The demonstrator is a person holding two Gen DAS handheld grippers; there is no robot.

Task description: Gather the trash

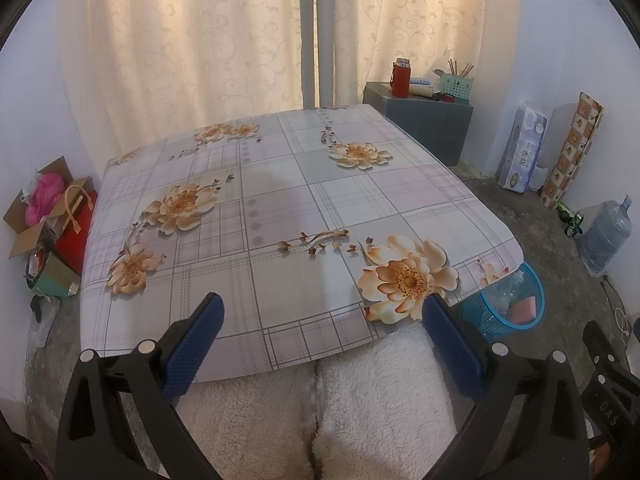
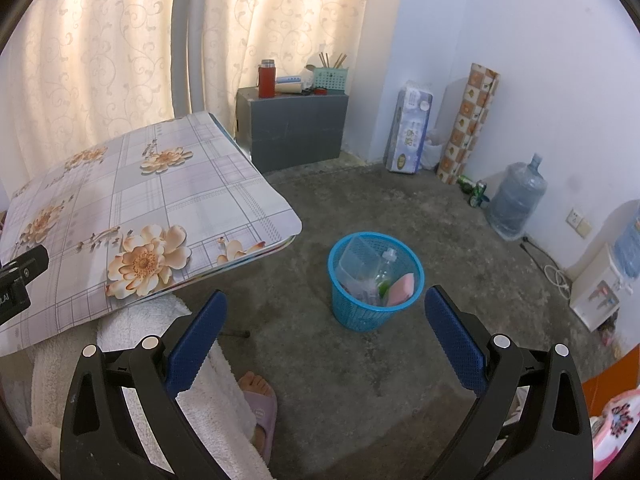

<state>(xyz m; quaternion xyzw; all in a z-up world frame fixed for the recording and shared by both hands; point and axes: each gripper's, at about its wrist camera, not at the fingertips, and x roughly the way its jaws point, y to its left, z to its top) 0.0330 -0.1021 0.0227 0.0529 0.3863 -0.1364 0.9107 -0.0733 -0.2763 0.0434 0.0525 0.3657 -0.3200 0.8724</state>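
Observation:
A blue plastic waste basket (image 2: 375, 285) stands on the concrete floor to the right of the table; it holds a clear container (image 2: 357, 258), a plastic bottle (image 2: 385, 266) and a pink piece (image 2: 402, 289). In the left wrist view the basket (image 1: 504, 310) peeks out past the table's front right corner. My right gripper (image 2: 325, 312) hangs open above the floor just short of the basket, nothing between its fingers. My left gripper (image 1: 322, 316) is open over the front edge of the floral-cloth table (image 1: 280, 200), holding nothing. No loose trash shows on the tabletop.
A grey cabinet (image 2: 292, 128) with a red flask (image 2: 265, 79) stands behind the table. A tissue pack (image 2: 408, 128), a patterned roll (image 2: 468, 120), a water jug (image 2: 516, 200) and green cans (image 2: 474, 190) line the right wall. Boxes (image 1: 52, 216) sit left. A person's legs in white fleece (image 1: 320, 412) and a slippered foot (image 2: 260, 404) are below.

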